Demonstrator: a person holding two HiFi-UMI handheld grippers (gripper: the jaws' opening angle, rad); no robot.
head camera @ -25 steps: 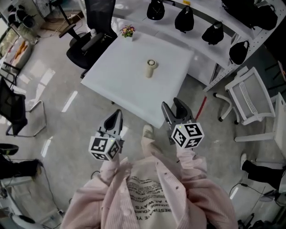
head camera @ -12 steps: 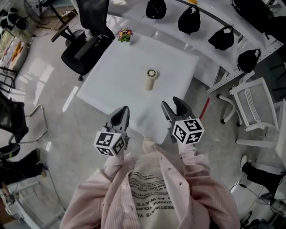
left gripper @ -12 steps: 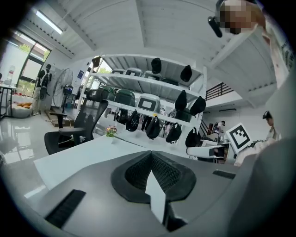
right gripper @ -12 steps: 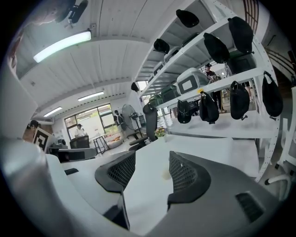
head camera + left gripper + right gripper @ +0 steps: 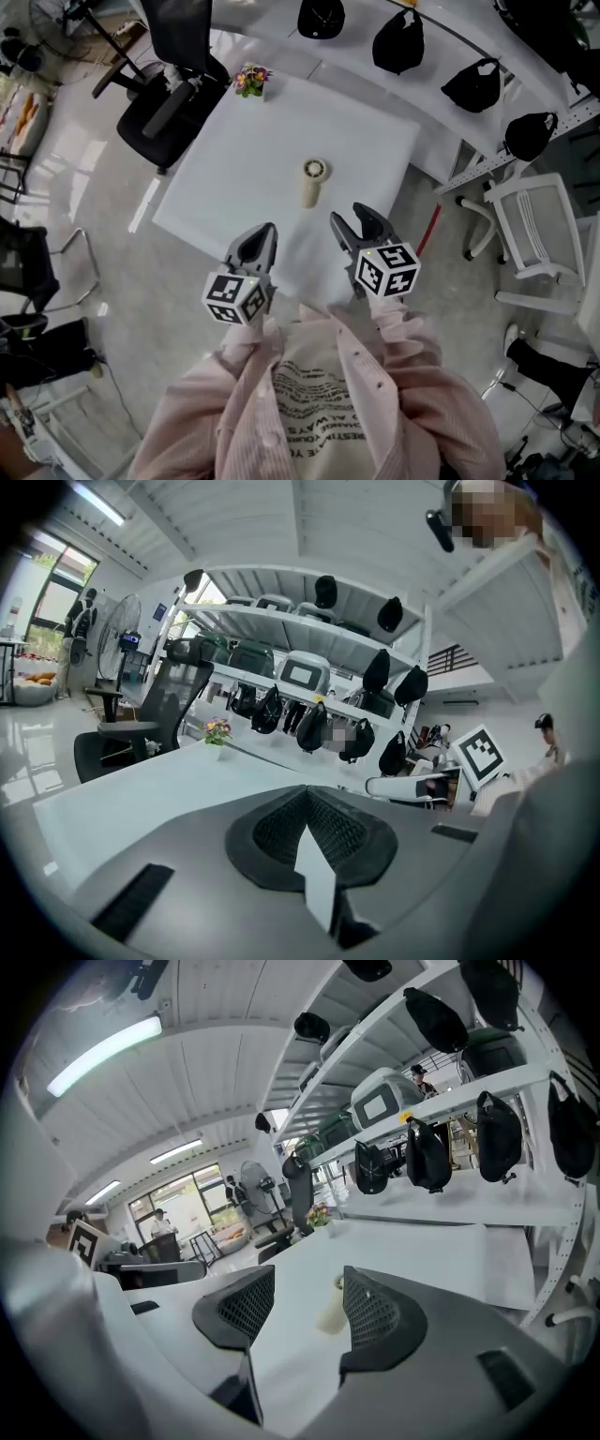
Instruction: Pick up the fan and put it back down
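Note:
A small cream fan [image 5: 313, 180] lies on its side near the middle of the white square table [image 5: 234, 178]. Both grippers hover over the table's near edge, short of the fan and not touching it. My left gripper [image 5: 262, 235] has its jaws pressed together with nothing in them; in the left gripper view [image 5: 307, 829] the fan is out of sight. My right gripper [image 5: 353, 221] stands open and empty. In the right gripper view [image 5: 307, 1312] the fan [image 5: 331, 1313] shows in the gap, partly hidden by the right-hand jaw.
A little pot of flowers [image 5: 248, 81] stands at the table's far left corner. A black office chair [image 5: 167, 95] is left of the table, a white chair [image 5: 525, 225] to the right. A white shelf with black bags [image 5: 469, 82] runs behind.
The person has stepped closer to the table. Both grippers have moved forward and now reach over its near edge; the left one rose more. The fan has not moved.

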